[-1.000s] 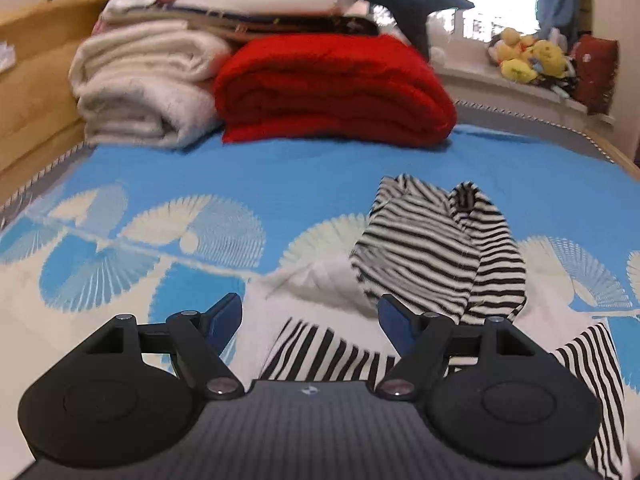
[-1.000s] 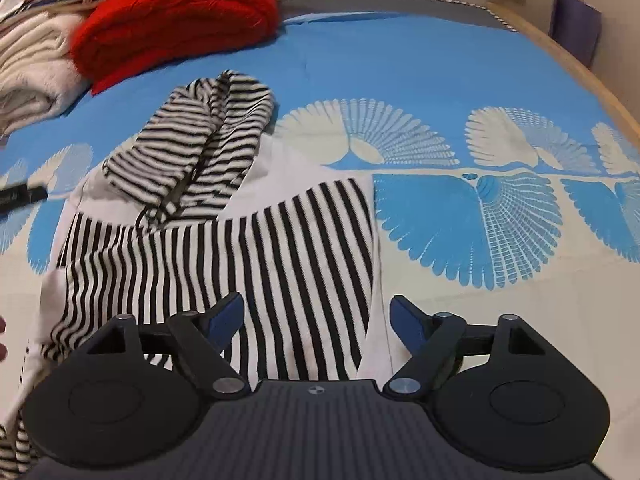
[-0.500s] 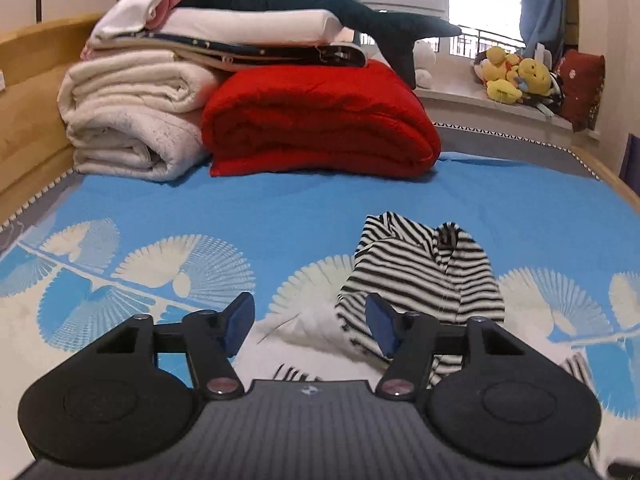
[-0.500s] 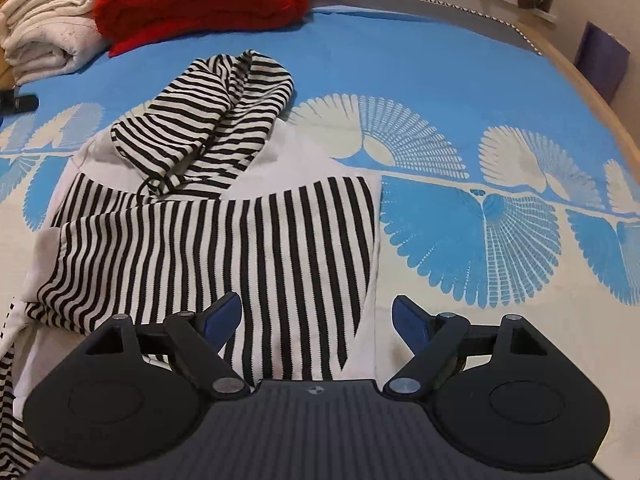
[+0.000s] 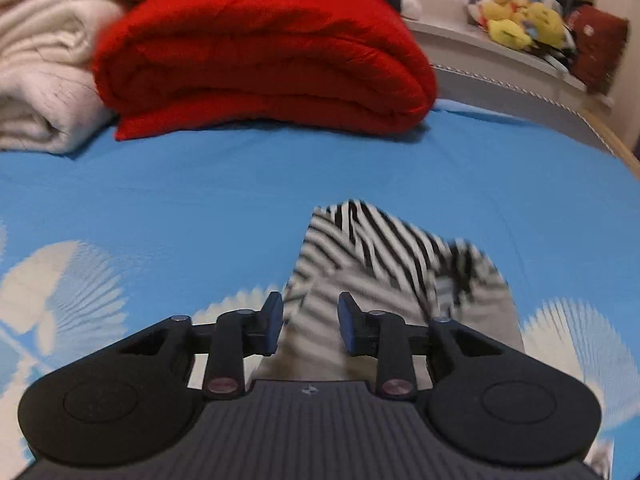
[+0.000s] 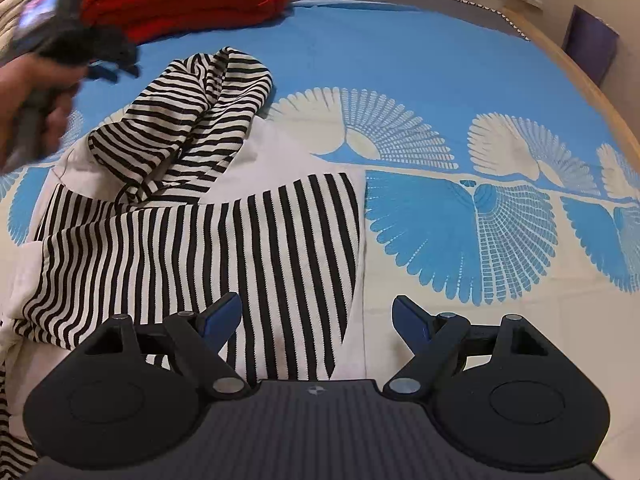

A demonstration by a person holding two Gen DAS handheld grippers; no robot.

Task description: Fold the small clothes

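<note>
A small black-and-white striped hooded garment (image 6: 224, 232) lies on the blue patterned bedsheet (image 6: 400, 60), its hood (image 6: 200, 112) bunched at the far end. My right gripper (image 6: 316, 316) is open and empty over the garment's near right edge. My left gripper (image 5: 310, 326) is partly open, with nothing between its jaws, low over the hood (image 5: 392, 256), which is blurred in its view. In the right wrist view the left gripper (image 6: 104, 64) shows blurred in a hand just left of the hood.
A folded red blanket (image 5: 264, 56) and cream blankets (image 5: 36, 92) are stacked at the bed's far end. Plush toys (image 5: 520, 24) sit on a sill at the back right. The bed's wooden edge (image 6: 580, 80) runs along the right.
My left gripper has moved forward and down towards the hood, and its jaws have narrowed. My right gripper has shifted slightly and stays open.
</note>
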